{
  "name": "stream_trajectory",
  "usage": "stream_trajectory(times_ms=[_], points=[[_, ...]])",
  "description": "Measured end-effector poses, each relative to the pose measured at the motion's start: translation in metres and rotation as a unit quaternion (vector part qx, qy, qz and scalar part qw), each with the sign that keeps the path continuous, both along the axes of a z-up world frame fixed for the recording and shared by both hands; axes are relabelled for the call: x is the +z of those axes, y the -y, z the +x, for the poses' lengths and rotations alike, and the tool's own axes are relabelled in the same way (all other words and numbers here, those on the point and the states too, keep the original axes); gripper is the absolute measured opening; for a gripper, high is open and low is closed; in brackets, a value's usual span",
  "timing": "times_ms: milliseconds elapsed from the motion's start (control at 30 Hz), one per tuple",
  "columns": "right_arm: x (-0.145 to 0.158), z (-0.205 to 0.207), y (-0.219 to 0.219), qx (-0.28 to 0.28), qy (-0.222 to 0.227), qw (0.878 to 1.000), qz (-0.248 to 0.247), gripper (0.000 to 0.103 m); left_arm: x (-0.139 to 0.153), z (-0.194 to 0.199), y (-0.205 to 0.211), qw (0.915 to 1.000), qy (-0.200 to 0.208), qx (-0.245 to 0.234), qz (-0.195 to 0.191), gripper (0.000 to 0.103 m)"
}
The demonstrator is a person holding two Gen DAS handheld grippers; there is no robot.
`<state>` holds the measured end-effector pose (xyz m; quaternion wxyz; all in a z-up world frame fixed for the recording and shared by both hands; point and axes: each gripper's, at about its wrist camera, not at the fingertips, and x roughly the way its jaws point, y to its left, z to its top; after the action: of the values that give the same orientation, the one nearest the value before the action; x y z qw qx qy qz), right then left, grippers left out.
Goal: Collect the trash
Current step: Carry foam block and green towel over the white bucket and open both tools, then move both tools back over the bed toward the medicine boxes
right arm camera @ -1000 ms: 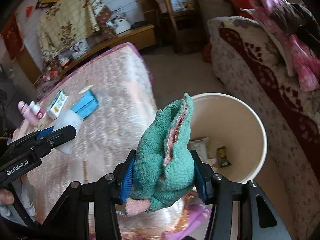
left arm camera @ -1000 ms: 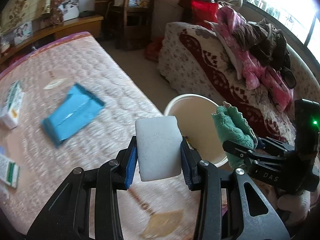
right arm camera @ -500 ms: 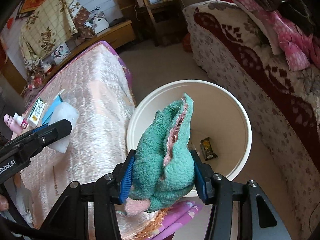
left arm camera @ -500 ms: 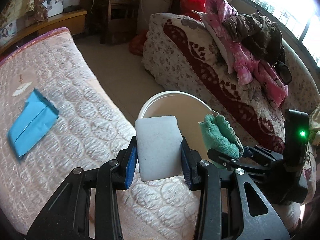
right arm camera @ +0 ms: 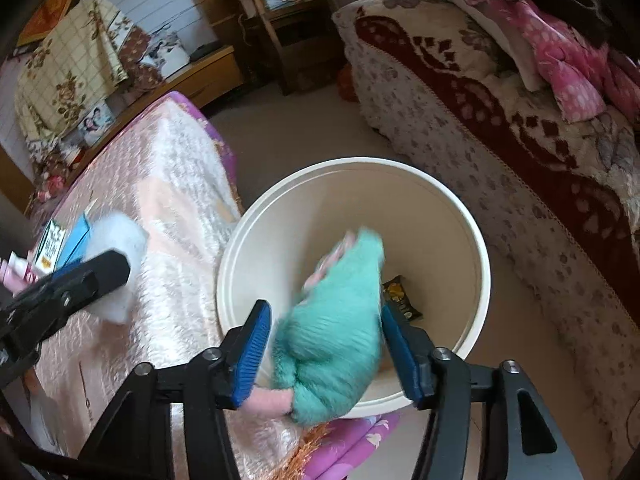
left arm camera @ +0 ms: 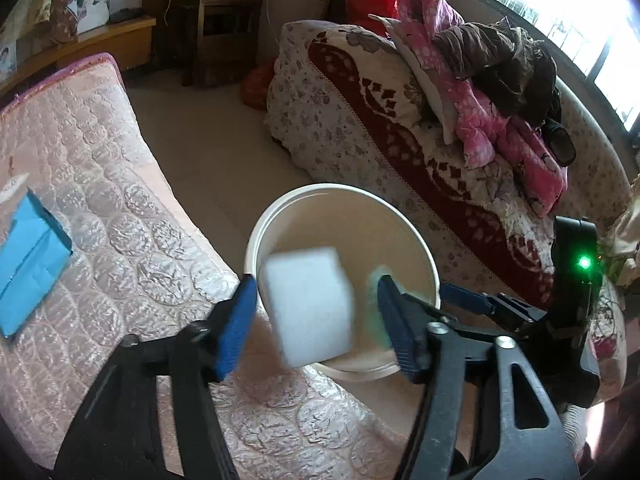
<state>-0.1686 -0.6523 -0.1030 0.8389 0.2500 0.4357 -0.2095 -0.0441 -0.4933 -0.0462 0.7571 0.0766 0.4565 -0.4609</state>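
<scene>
Left gripper [left arm camera: 316,316] and right gripper [right arm camera: 326,354] jaws just opened, released: white foam block [left arm camera: 310,306], green fuzzy cloth [right arm camera: 340,320] dropping into cream round bucket [right arm camera: 452,216]. Blue flat packet [left arm camera: 28,264] left frame, still uncollected.

**Colours around the bucket**

The bucket [right arm camera: 478,248] is cream-white. The sponge [left arm camera: 310,304] is white, the cloth [right arm camera: 340,328] teal with pink. The mattress [left arm camera: 120,216] is pale pink, quilted; the folded paper [left arm camera: 28,264] blue. The sofa cover [left arm camera: 360,92] is cream-and-maroon, floral.
</scene>
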Motion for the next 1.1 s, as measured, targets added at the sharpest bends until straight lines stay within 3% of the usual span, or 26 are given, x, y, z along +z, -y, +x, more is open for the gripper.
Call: stream_trajectory(times_ms=[67,433,1100], points=[[-0.001,-0.002,0.002,-0.005,0.004,1.000,0.002,0.079,-0.001,-0.001,-0.001,1.0000,0.001,-0.001,0.000,0.065],[-0.003,-0.002,-0.011,0.011,-0.005,1.000,-0.010,0.079,0.002,0.002,-0.022,0.9994,0.021,0.024,0.013,0.065],[0.043,0.013,-0.076,0.058,0.011,0.995,-0.076,0.079,0.026,0.007,-0.111,0.9915,0.077,0.103,0.020,0.065]])
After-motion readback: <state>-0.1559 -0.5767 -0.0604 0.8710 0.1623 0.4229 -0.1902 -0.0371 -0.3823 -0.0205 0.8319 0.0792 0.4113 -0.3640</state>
